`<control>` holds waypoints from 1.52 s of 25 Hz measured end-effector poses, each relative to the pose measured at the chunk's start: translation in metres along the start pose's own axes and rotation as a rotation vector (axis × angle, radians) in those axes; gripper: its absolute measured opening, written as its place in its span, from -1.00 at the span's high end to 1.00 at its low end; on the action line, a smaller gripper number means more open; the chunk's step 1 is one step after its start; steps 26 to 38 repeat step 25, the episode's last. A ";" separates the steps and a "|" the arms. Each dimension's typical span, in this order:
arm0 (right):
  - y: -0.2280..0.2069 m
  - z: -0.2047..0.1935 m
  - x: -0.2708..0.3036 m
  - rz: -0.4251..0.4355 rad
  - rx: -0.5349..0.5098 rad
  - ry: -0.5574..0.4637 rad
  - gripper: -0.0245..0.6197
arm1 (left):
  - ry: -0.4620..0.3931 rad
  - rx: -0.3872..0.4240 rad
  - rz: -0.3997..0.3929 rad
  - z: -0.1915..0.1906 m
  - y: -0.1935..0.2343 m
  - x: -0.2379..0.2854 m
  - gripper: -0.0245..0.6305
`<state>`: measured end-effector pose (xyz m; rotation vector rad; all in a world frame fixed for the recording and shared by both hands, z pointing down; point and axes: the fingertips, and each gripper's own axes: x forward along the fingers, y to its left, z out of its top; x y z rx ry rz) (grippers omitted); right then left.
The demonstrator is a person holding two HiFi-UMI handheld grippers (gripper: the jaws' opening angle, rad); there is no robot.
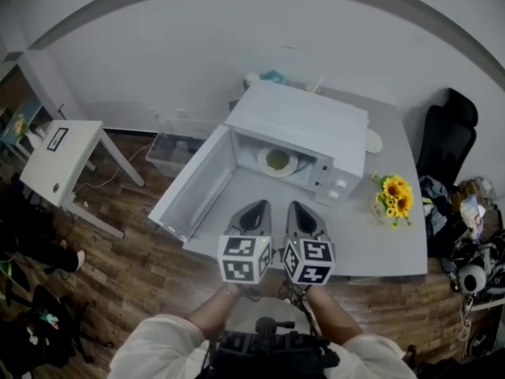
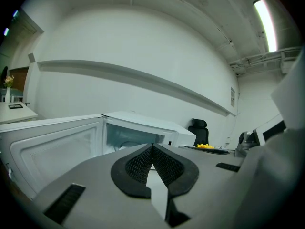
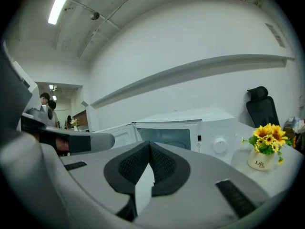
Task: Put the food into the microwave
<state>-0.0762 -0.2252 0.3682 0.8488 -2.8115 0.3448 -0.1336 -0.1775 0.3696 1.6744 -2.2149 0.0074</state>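
Observation:
A white microwave stands on the grey table with its door swung wide open to the left. Inside, a white plate of greenish food rests on the cavity floor. My left gripper and right gripper hover side by side in front of the opening, both shut with nothing between the jaws. In the left gripper view the left gripper points at the open microwave. The right gripper faces the microwave from the right.
A small pot of sunflowers stands on the table right of the microwave, also the sunflowers. A black office chair sits at the far right. A white side table stands on the wood floor at left. People stand far off.

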 end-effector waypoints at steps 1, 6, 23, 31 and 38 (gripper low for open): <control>0.001 0.001 0.000 0.002 -0.019 0.000 0.87 | 0.000 0.002 0.000 0.000 -0.001 -0.001 0.89; 0.000 0.004 0.000 0.002 -0.051 0.002 0.87 | -0.008 0.003 0.007 0.002 0.000 0.000 0.89; -0.007 0.005 0.000 -0.003 -0.056 0.012 0.87 | -0.015 -0.013 0.030 0.005 0.004 0.004 0.89; -0.006 0.004 0.000 0.000 -0.058 0.015 0.87 | -0.012 -0.015 0.035 0.004 0.006 0.003 0.89; -0.006 0.004 0.000 0.000 -0.058 0.015 0.87 | -0.012 -0.015 0.035 0.004 0.006 0.003 0.89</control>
